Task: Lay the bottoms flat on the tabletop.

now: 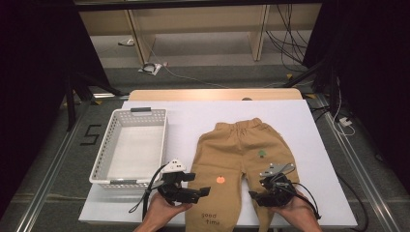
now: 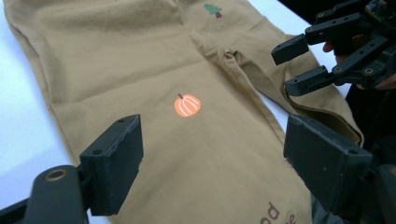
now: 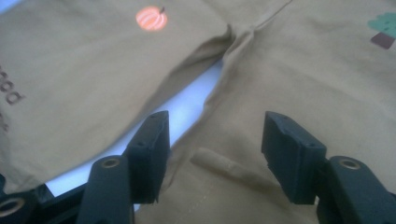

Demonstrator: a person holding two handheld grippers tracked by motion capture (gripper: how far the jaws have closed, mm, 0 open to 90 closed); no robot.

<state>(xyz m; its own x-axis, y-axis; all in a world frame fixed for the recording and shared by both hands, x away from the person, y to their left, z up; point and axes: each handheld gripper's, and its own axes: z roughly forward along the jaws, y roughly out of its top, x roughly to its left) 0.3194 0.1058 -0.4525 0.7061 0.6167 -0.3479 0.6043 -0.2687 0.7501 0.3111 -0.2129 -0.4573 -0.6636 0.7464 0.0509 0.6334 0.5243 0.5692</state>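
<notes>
Two grippers hovered wide open over the tan trousers (image 1: pixel 237 164), which lay flat on the white table (image 1: pixel 300 125) beside a basket (image 1: pixel 130 145). The left gripper (image 1: pixel 203 183) and right gripper (image 1: pixel 256 189) each faced a leg, likely to pinch the cloth for folding; neither held anything.

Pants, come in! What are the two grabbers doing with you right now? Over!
Left gripper open, over the pumpkin leg. Right gripper open, low over the other leg. Tan pants flat on the white table, not gripped. White basket beside them, nothing blocking.
</notes>
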